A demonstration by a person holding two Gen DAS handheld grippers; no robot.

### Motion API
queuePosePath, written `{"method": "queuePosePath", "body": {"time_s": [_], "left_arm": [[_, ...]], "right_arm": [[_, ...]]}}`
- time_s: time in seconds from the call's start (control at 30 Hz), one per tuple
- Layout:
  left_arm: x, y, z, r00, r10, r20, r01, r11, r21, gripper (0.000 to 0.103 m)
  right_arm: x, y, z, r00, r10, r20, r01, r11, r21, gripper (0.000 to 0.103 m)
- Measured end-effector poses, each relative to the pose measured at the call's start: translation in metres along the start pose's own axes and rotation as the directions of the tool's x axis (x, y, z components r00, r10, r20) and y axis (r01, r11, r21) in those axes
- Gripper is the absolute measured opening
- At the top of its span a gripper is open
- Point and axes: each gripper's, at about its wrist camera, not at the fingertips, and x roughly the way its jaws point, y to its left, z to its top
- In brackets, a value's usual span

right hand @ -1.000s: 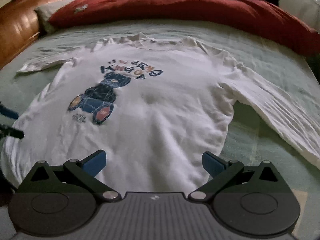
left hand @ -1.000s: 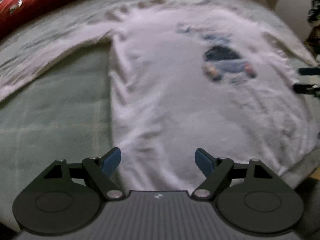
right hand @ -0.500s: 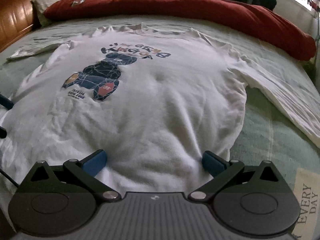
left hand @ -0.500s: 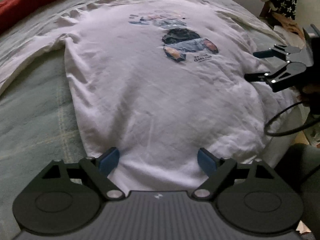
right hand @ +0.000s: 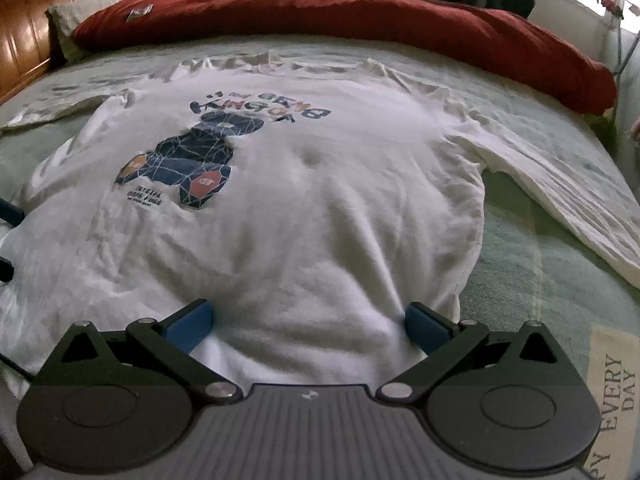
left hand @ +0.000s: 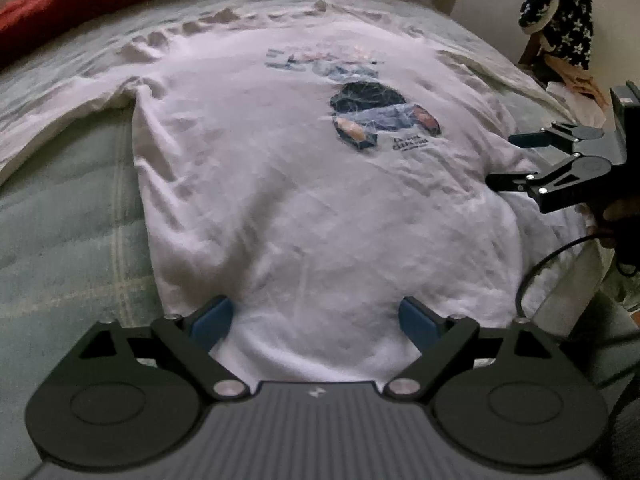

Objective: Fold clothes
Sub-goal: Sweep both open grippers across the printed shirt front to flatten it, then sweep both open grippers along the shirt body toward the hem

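– What lies in front of the fingers?

– A white long-sleeved shirt (right hand: 320, 200), spread flat and face up on the bed. Its hem lies between the blue fingertips (right hand: 188, 326), the collar is at the far end.

– And the print?

– A dark blue bear (right hand: 188, 164) with letters above; both sleeves stretch out sideways.

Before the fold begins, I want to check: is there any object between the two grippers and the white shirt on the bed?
Nothing visible. The left gripper and right gripper stand open directly over the hem of the white shirt.
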Motion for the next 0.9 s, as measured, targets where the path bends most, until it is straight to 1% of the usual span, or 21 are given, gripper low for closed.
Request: {"method": "queuePosePath", "body": {"time_s": [0.1, 0.2, 0.23, 0.3, 0.33, 0.4, 0.47, 0.57, 0.6, 0.67, 0.73, 0.8, 0.9], "left_arm": [[-0.002, -0.004, -0.009, 0.998, 0.025, 0.063, -0.027, 0.999, 0.020, 0.091], [-0.009, -0.008, -0.022, 0.987, 0.058, 0.150, -0.063, 0.997, 0.034, 0.091], [-0.015, -0.012, -0.027, 0.979, 0.076, 0.190, -0.085, 0.996, 0.036, 0.089], [-0.028, -0.021, -0.038, 0.956, 0.115, 0.271, -0.129, 0.991, 0.037, 0.090], [-0.027, -0.022, -0.042, 0.955, 0.121, 0.272, -0.130, 0.991, 0.014, 0.091], [-0.024, -0.025, -0.049, 0.955, 0.130, 0.265, -0.125, 0.991, -0.037, 0.091], [-0.021, -0.027, -0.057, 0.956, 0.139, 0.257, -0.120, 0.989, -0.089, 0.091], [-0.024, -0.032, -0.073, 0.945, 0.165, 0.283, -0.140, 0.984, -0.109, 0.091], [-0.024, -0.034, -0.079, 0.940, 0.174, 0.292, -0.146, 0.983, -0.115, 0.091], [-0.027, -0.034, -0.082, 0.942, 0.175, 0.285, -0.143, 0.981, -0.130, 0.091], [-0.031, -0.035, -0.080, 0.943, 0.183, 0.279, -0.150, 0.979, -0.135, 0.091], [-0.036, -0.037, -0.075, 0.939, 0.181, 0.294, -0.142, 0.979, -0.149, 0.091], [-0.029, -0.038, -0.068, 0.941, 0.175, 0.290, -0.128, 0.976, -0.175, 0.091]], "right_arm": [[-0.003, 0.002, -0.005, 0.999, -0.020, 0.036, 0.020, 1.000, 0.008, 0.103], [-0.011, 0.003, -0.009, 0.997, -0.039, 0.068, 0.036, 0.998, 0.043, 0.103], [-0.018, 0.004, -0.011, 0.995, -0.043, 0.085, 0.038, 0.997, 0.061, 0.103], [-0.041, 0.011, -0.018, 0.986, -0.043, 0.158, 0.030, 0.996, 0.081, 0.103], [-0.051, 0.015, -0.023, 0.981, -0.046, 0.189, 0.030, 0.996, 0.089, 0.103], [-0.066, 0.029, -0.035, 0.976, -0.067, 0.208, 0.046, 0.994, 0.101, 0.103], [-0.067, 0.040, -0.049, 0.986, -0.076, 0.147, 0.058, 0.991, 0.123, 0.103], [-0.066, 0.049, -0.080, 0.992, -0.084, 0.093, 0.071, 0.989, 0.130, 0.103], [-0.071, 0.051, -0.091, 0.989, -0.088, 0.116, 0.072, 0.989, 0.130, 0.103], [-0.083, 0.055, -0.110, 0.984, -0.092, 0.155, 0.073, 0.989, 0.126, 0.103], [-0.092, 0.057, -0.114, 0.983, -0.077, 0.164, 0.060, 0.993, 0.105, 0.103], [-0.098, 0.058, -0.105, 0.981, -0.044, 0.191, 0.025, 0.995, 0.099, 0.103], [-0.101, 0.061, -0.090, 0.970, 0.003, 0.241, -0.025, 0.996, 0.090, 0.103]]}}
